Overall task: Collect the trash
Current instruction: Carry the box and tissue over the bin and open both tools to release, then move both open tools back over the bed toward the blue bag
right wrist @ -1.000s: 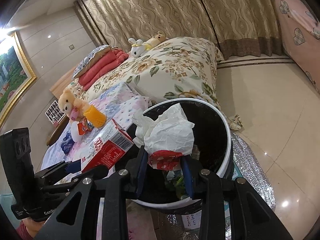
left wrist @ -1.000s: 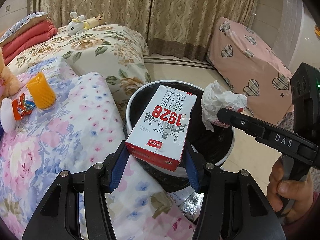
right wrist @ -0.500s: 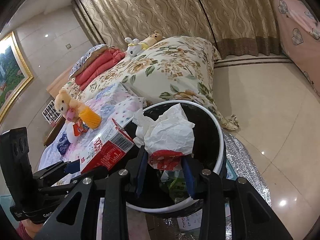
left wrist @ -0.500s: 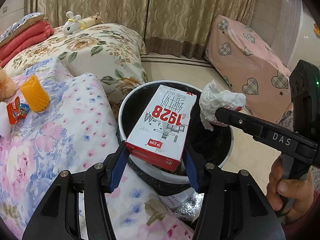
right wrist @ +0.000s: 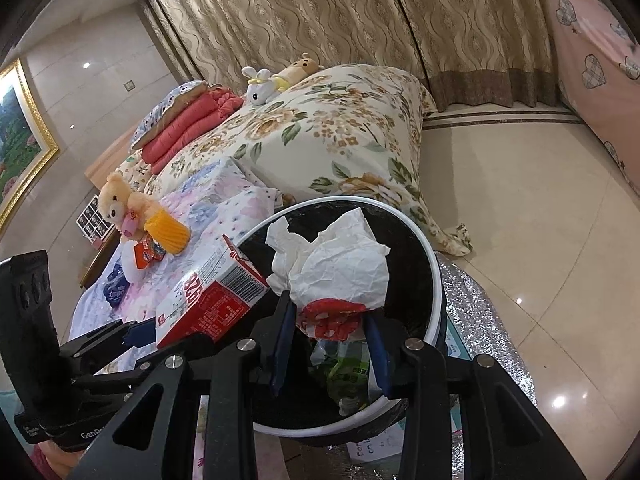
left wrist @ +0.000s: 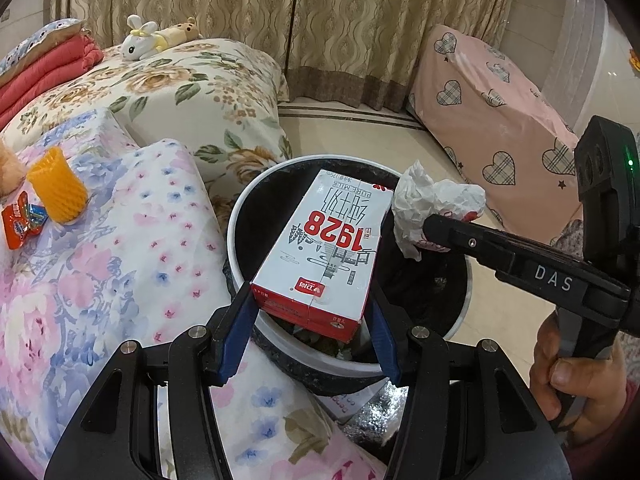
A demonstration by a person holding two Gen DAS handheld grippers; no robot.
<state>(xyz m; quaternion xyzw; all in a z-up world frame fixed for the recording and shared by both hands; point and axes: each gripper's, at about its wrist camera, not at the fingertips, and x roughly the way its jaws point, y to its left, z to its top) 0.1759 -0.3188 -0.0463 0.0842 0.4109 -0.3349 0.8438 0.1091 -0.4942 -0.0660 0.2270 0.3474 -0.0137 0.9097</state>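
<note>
My left gripper (left wrist: 312, 320) clamps the carton (left wrist: 328, 248), its long axis reaching out over the bin (left wrist: 240, 220), while my right gripper (right wrist: 330, 344) pinches the wad (right wrist: 336, 268) above the bin's mouth.

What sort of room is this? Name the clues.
Most likely a bedroom: a bed under a cream floral quilt, folded red blankets and a white plush rabbit on it, beige patterned floor-length curtains behind.
</note>
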